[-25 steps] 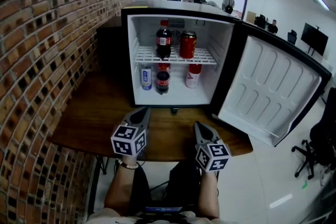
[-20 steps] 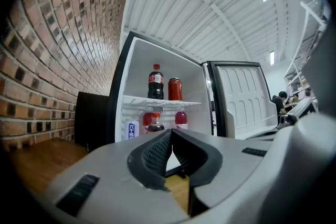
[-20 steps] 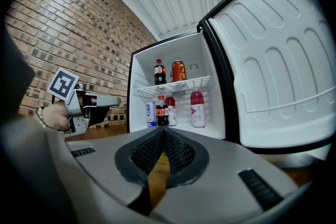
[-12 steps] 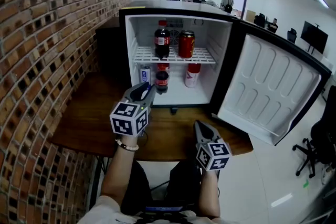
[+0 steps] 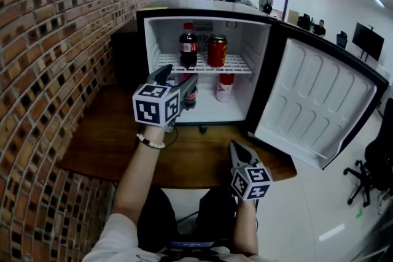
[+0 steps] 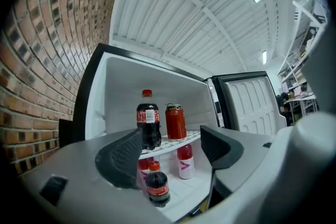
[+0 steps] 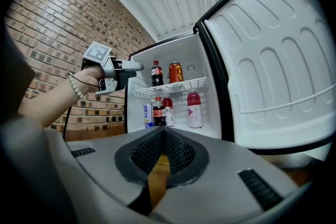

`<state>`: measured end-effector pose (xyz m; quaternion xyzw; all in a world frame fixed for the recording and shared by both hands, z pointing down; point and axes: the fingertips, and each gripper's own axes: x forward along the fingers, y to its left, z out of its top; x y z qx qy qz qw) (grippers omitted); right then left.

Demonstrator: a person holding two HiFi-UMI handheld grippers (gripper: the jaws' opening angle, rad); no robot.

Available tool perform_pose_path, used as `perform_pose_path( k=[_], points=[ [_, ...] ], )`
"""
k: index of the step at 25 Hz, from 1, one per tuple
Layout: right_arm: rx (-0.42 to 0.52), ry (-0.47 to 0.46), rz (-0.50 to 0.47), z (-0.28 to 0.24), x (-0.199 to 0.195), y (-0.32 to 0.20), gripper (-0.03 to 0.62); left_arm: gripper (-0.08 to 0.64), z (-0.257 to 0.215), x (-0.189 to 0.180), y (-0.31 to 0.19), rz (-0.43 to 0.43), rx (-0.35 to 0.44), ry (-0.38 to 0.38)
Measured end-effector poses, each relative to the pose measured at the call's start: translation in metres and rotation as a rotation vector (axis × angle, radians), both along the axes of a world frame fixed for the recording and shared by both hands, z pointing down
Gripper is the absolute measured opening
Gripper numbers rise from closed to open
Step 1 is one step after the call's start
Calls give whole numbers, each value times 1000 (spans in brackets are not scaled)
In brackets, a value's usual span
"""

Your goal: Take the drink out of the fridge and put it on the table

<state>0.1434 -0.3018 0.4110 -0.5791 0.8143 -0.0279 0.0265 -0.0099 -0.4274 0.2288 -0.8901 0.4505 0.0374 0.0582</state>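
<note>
Left gripper raised before the open fridge, jaws opening and nothing between the pads; right gripper held low over the table, jaws pressed together and empty. No drink had yet been taken out; the small cola bottle on the fridge floor was framed between the left jaws, well short of them. Risks judged: the pink bottle just beside it could be toppled by a wide-set jaw; the wire shelf above could be struck.

The fridge stands on the tabletop, door open rightward; on its shelf a bottle stands left of a can.
</note>
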Motion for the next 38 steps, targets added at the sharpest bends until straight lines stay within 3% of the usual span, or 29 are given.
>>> perform_pose_path(
  k=[6, 16, 24, 28, 38],
  points=[
    [-2, -5, 9, 2, 5, -1, 21, 376, -19, 9, -27, 8, -29, -11],
    [-1, -15, 11, 4, 8, -1, 21, 425, -27, 11, -92, -62, -96, -41],
    [-4, -19, 14, 6, 10, -1, 21, 426, -35, 22, -126, -44, -136, -44],
    [-6, -24, 22, 8, 14, -1, 21, 419, -37, 28, -133, -43, -145, -72],
    [-2, -27, 32, 8, 18, 1, 21, 310, -38, 25, -135, -51, -151, -82]
  ],
)
